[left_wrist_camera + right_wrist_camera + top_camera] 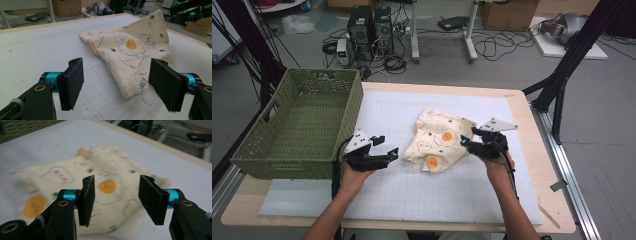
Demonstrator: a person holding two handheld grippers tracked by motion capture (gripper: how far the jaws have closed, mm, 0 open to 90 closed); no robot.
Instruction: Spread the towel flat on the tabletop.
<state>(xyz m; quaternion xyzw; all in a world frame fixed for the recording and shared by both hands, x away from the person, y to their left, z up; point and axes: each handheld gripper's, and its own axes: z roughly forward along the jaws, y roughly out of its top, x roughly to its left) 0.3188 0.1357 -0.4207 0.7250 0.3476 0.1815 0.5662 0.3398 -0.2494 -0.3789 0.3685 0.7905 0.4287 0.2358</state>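
White desk (377,200) is carrying a crumpled egg-print cloth (438,142) right of the green basket (302,130). Left tool (388,148) is waiting released beside the cloth; right tool (466,141) is hovering unclenched, gripping nothing. Advice: pinch one single-layer corner, avoiding bunched folds.

Table (532,150): light wooden top with rounded corners. White gridded mat (452,195) covers most of it. On the mat: cream cloth (439,142) printed with fried eggs, crumpled, near the middle. Green woven basket (302,125) at the left edge, overhanging the top.
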